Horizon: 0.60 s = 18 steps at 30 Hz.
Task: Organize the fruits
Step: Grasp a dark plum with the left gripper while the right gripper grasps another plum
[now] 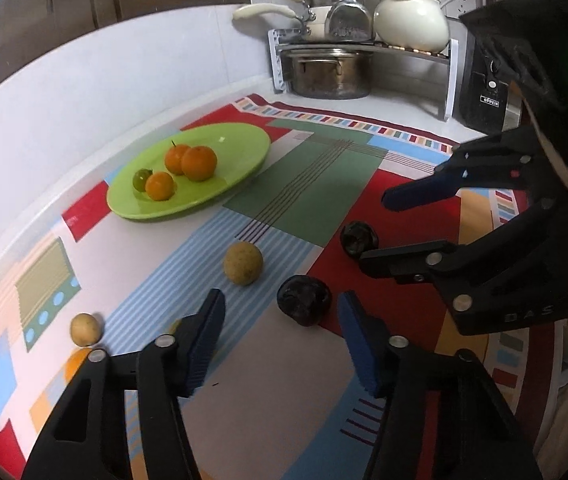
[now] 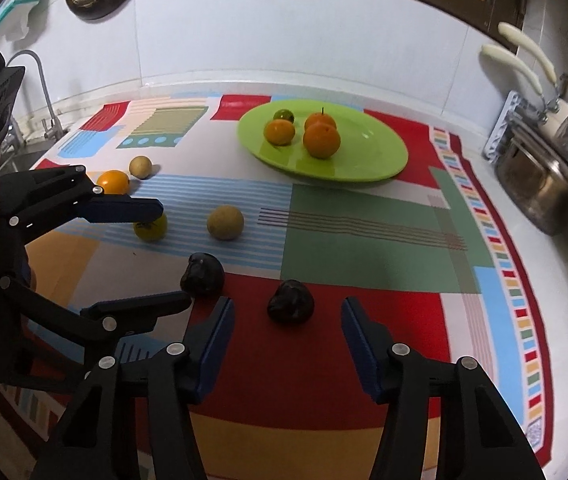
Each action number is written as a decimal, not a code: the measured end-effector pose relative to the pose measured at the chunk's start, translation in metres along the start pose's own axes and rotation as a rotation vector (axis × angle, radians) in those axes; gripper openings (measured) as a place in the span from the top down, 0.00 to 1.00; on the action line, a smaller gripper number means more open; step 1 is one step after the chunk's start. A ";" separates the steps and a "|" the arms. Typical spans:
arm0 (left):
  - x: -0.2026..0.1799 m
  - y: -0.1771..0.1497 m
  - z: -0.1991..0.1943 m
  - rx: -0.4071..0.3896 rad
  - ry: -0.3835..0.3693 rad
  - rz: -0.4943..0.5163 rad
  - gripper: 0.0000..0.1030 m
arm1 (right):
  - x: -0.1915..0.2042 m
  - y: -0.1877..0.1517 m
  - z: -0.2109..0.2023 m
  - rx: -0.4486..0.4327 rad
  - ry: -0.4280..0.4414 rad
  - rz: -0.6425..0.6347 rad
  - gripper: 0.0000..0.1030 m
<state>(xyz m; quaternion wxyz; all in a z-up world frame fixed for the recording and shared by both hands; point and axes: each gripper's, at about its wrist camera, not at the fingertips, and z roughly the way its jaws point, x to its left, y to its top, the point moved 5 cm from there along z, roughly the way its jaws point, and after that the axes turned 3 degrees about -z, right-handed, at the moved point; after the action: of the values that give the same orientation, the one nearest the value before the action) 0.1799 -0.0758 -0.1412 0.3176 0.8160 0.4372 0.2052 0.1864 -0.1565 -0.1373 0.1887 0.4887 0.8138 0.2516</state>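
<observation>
Two dark, wrinkled fruits lie on the patterned mat [image 1: 324, 184]. My left gripper [image 1: 280, 304] is open, low over the mat, with one dark fruit [image 1: 304, 306] between its blue pads and untouched. My right gripper [image 2: 286, 306] is open too, straddling the other dark fruit [image 2: 290, 302] with a gap on each side. Each view shows the other gripper: the right gripper [image 1: 376, 232] and the left gripper [image 2: 174, 256]. The green plate [image 2: 380, 152] holds three oranges [image 2: 321, 140] and a small green fruit [image 2: 284, 115].
Loose on the mat are a tan round fruit [image 2: 225, 222], a smaller tan one [image 2: 140, 167], an orange one [image 2: 113, 182] and a yellow-green one [image 2: 151, 228]. A rack of pots [image 1: 324, 72] and a black appliance [image 1: 484, 96] fill the back corner; a faucet [image 2: 40, 80] stands far left.
</observation>
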 end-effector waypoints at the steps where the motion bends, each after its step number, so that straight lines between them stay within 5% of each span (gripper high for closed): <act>1: 0.000 0.000 0.002 0.006 -0.008 -0.008 0.49 | -0.002 -0.001 0.003 0.008 0.012 0.014 0.50; 18: 0.001 0.003 0.020 0.061 -0.079 -0.100 0.67 | -0.010 -0.001 0.029 0.063 0.110 0.100 0.65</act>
<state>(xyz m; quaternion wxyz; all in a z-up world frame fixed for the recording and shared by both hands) 0.1948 -0.0831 -0.1535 0.3195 0.8099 0.4705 0.1434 0.2063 -0.1598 -0.1609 0.1152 0.5198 0.8050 0.2616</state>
